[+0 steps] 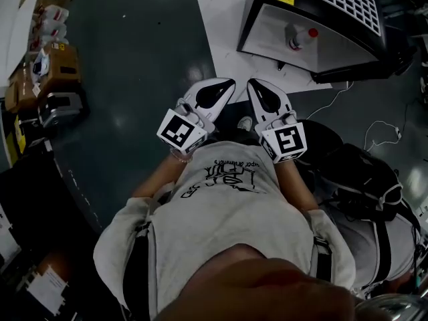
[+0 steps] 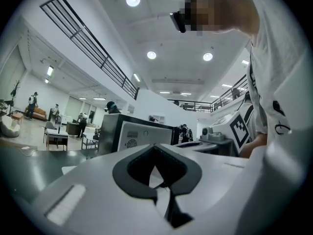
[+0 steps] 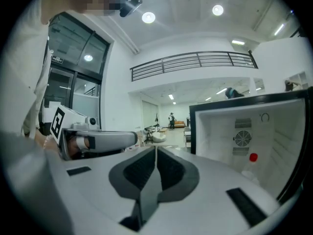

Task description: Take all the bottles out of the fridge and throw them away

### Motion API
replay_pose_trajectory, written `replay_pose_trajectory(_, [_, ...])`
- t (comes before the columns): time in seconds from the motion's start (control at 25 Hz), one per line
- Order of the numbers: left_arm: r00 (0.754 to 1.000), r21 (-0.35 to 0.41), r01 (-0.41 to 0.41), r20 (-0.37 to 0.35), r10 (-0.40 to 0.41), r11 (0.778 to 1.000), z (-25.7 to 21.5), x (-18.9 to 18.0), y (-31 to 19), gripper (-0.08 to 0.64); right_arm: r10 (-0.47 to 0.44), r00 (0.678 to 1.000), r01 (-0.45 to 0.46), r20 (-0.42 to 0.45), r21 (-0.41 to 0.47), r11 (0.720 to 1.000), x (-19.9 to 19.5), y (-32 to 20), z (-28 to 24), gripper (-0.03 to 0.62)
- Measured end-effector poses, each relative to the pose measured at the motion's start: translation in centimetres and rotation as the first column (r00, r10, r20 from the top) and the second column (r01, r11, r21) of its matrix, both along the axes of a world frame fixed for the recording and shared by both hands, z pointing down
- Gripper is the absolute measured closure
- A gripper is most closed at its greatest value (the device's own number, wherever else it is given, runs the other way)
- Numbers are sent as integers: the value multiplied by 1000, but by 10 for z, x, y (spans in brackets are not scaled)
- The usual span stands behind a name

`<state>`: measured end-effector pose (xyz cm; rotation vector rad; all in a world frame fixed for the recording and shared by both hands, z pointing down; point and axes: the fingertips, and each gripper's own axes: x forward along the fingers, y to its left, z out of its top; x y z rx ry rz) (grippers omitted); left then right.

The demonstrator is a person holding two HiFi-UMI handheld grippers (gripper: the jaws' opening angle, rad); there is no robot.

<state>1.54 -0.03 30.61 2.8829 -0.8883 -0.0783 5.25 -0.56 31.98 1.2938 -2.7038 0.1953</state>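
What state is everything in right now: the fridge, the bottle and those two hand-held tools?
Fridge: open, inside showing.
Bottle: red cap on, standing inside the fridge.
Left tool: shut, holding nothing.
Right tool: shut, holding nothing.

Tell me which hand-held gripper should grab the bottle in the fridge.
Right. The right hand-held gripper sits nearer the open fridge, and its view faces the bottle inside; the left hand-held gripper does not see it. Both are shut.
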Motion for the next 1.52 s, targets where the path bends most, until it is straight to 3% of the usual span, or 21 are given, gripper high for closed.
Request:
replay_pose_trajectory(0.44, [992, -20, -126, -9, 126, 992, -9, 77, -1, 551, 108, 994, -108, -7, -1, 994, 77, 4, -8, 574])
replay_pose_trajectory(0.92, [983, -28, -181, 20, 182, 983, -8, 151, -5, 552, 169, 986, -169, 5, -8, 986, 149, 5, -12, 574])
replay_pose_trajectory(1.24, [981, -36, -190, 18, 191, 981, -3, 176, -1, 551, 210, 978, -210, -2, -5, 978, 179, 11, -11, 574])
replay_pose_trajectory(1.52, [975, -44, -219, 33, 221, 975, 4, 183, -12, 552, 241, 971, -240, 4, -19, 970, 182, 0, -1, 574])
